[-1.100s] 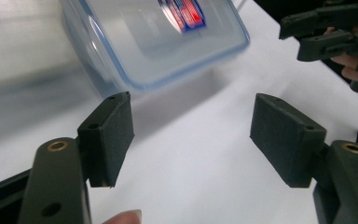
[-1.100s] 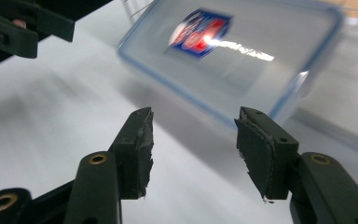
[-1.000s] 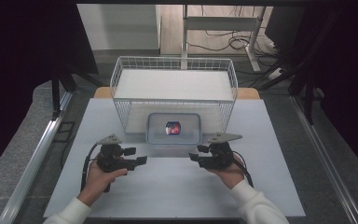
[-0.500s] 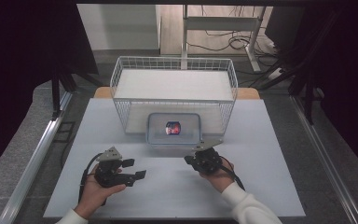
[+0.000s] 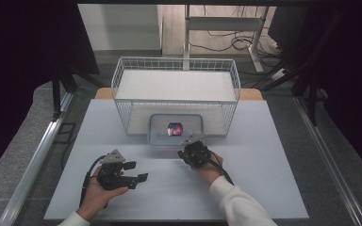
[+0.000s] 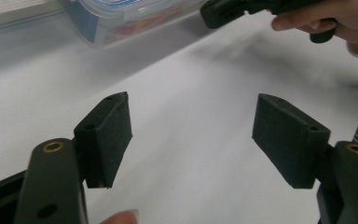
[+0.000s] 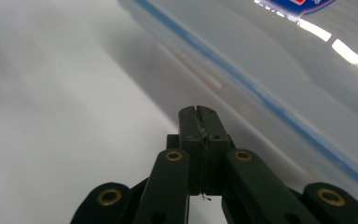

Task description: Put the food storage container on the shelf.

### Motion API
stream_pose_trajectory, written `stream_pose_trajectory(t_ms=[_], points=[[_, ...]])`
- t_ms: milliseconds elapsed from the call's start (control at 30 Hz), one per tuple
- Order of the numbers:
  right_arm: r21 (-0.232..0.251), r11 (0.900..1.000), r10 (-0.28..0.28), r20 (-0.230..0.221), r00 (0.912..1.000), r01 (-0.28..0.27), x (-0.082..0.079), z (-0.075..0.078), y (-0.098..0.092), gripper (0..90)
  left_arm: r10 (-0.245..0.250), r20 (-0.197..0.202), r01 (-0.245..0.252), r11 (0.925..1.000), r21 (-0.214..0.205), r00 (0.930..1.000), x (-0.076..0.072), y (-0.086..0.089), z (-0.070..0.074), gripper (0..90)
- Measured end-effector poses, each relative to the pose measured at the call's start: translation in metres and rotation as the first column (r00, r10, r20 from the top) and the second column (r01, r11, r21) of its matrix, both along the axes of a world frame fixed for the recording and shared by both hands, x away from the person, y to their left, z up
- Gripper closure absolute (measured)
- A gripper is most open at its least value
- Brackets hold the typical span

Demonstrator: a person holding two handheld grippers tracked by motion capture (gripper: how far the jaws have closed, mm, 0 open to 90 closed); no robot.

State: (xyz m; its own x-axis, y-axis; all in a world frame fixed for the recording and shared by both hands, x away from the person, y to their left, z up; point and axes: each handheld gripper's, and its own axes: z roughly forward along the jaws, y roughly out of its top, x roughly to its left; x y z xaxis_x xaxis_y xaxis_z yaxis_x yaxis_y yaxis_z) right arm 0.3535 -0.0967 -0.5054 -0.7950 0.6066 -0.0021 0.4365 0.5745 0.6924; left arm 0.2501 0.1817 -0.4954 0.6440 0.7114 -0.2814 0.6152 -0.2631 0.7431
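The clear plastic lidded container (image 5: 176,129) with a blue rim sits on the white table (image 5: 264,155) against the front of the white wire basket (image 5: 176,75). The right gripper (image 5: 192,142), jaws pressed together on nothing, noses at the container's near edge. The left gripper (image 5: 140,171) rests well apart at the left, jaws spread and empty.

We see our left gripper (image 6: 193,135) with jaws wide apart, nothing between, over the white table (image 6: 191,84). A clear lidded box (image 6: 126,18) sits beyond; the right gripper (image 6: 242,9) nears it.
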Motion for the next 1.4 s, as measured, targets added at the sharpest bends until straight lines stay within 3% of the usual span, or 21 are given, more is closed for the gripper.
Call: stream_pose_trajectory(t_ms=[400, 800, 900, 1000, 1400], points=[[-0.026, 0.9990, -0.037, -0.006, 0.9993, 0.037, 0.012, -0.016, 0.015, 88.8, 0.016, -0.006, -0.017, 0.9995, -0.029, 0.9998, 0.002, 0.005, 0.000, 28.1], [0.031, 0.9975, -0.064, 0.016, 0.9978, 0.063, 0.020, -0.002, 0.022, 88.8, 0.027, -0.011, -0.027, 0.9990, -0.037, 0.9996, 0.002, 0.008, 0.000, 28.1], [0.028, 0.9965, -0.079, 0.011, 0.9968, 0.079, 0.025, -0.002, 0.024, 88.8, 0.030, -0.013, -0.031, 0.9989, -0.036, 0.9995, 0.003, 0.009, 0.000, 28.1], [0.055, 0.9927, -0.107, -0.011, 0.9942, 0.107, 0.034, -0.002, 0.024, 88.8, 0.031, -0.015, -0.032, 0.9988, -0.038, 0.9994, 0.003, 0.010, 0.000, 28.0], [0.059, 0.9852, -0.160, -0.022, 0.9869, 0.161, 0.057, 0.003, 0.023, 88.8, 0.028, -0.022, -0.029, 0.9990, -0.033, 0.9994, 0.004, 0.011, -0.001, 27.8]])
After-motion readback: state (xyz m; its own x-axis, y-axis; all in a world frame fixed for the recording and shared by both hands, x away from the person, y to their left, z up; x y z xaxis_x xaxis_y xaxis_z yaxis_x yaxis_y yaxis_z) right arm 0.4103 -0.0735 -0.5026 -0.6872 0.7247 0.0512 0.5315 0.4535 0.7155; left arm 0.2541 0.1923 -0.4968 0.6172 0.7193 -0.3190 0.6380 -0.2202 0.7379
